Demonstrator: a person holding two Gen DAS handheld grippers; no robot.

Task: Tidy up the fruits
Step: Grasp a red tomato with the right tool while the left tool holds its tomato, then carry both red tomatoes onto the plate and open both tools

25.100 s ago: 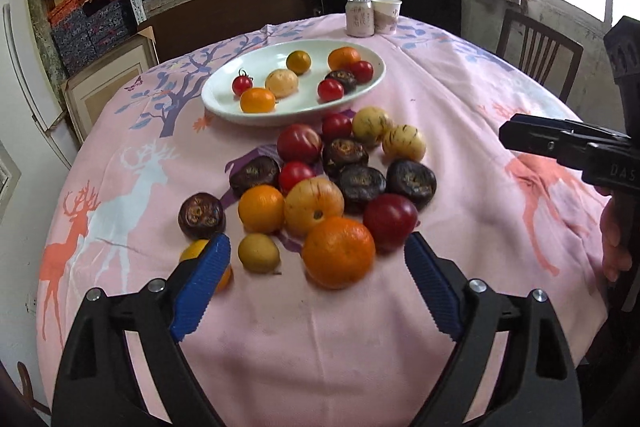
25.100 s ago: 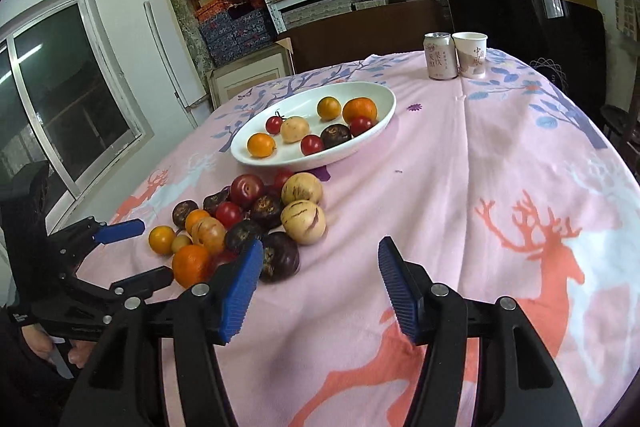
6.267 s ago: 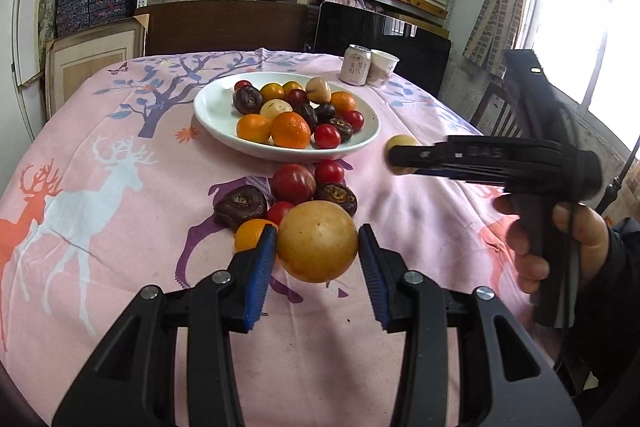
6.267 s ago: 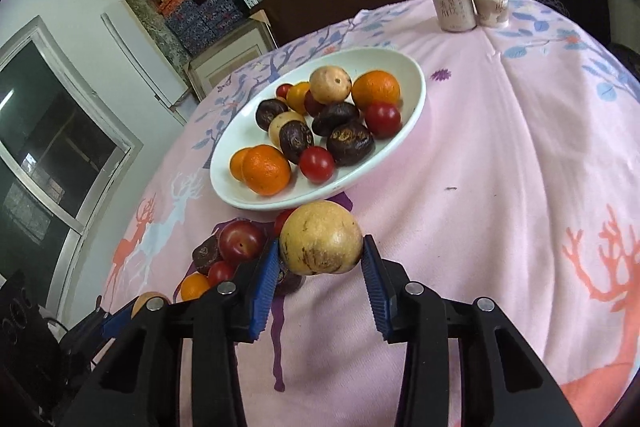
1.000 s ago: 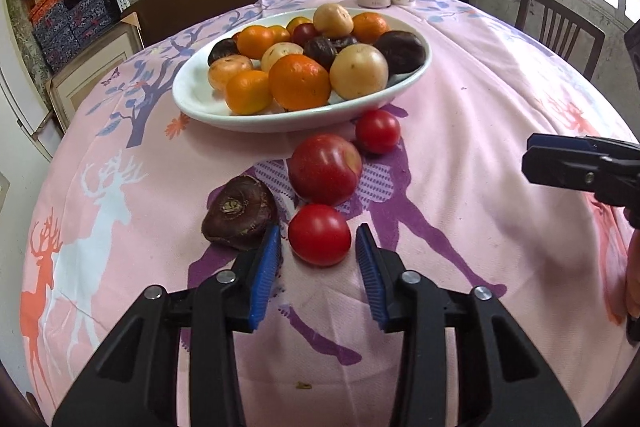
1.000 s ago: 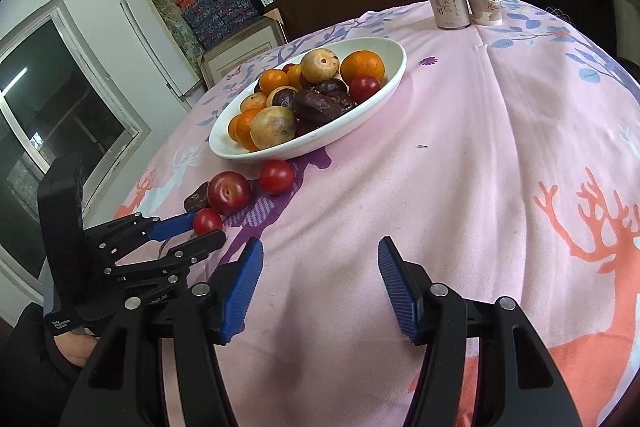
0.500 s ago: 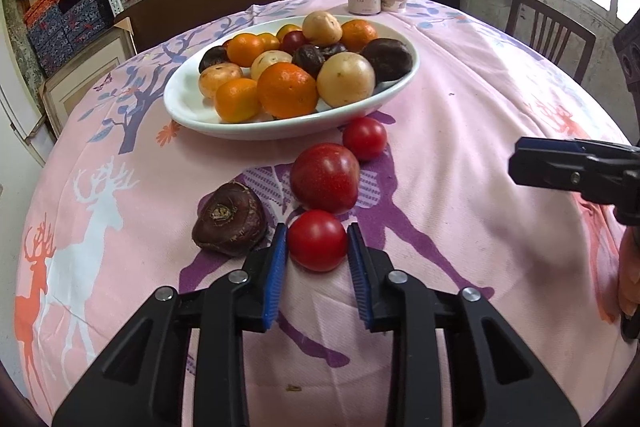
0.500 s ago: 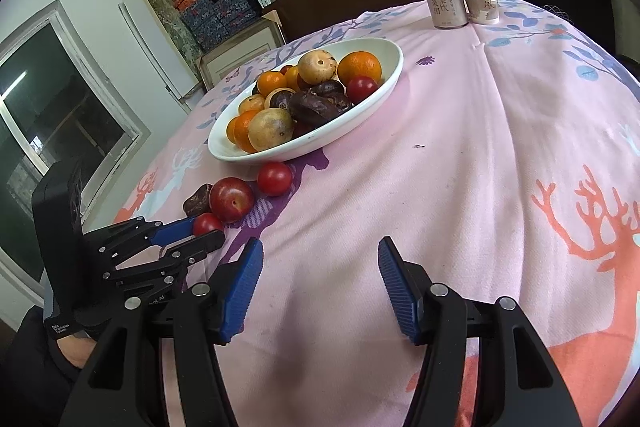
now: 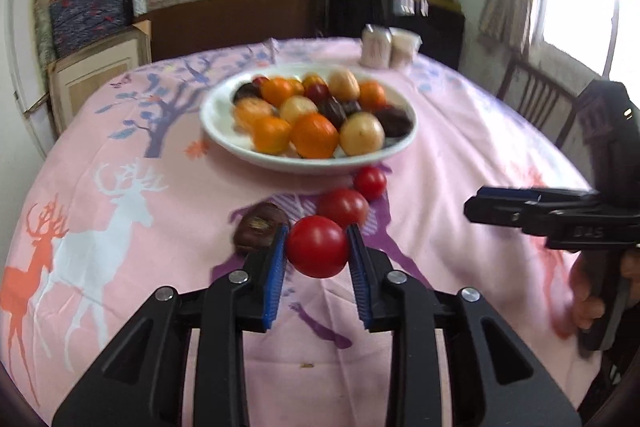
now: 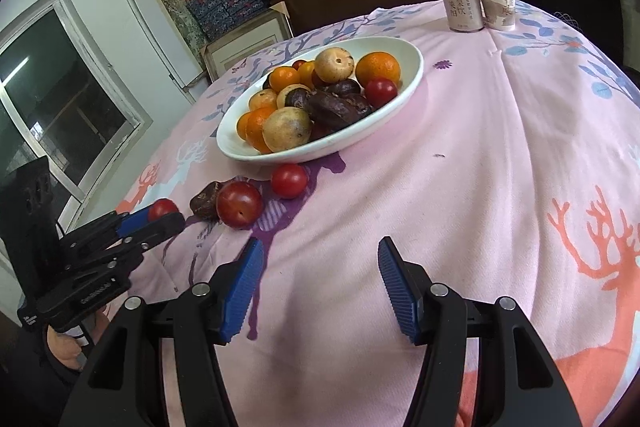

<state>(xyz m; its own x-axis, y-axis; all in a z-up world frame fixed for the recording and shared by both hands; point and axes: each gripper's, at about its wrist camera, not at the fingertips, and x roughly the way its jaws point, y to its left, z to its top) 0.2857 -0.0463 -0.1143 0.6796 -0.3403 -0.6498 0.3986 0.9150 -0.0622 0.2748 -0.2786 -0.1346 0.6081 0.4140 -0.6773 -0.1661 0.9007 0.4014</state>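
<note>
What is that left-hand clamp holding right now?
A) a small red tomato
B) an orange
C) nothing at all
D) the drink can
A: in the left wrist view the left gripper has its blue pads pressed on either side of a small red tomato, and the right wrist view shows the same red fruit at its tip, off the tablecloth.

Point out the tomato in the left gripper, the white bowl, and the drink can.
tomato [image 9: 317,247], left wrist view, middle of its red skin
white bowl [image 10: 404,47], right wrist view, bare inner wall
drink can [image 10: 462,7], right wrist view, its label
</note>
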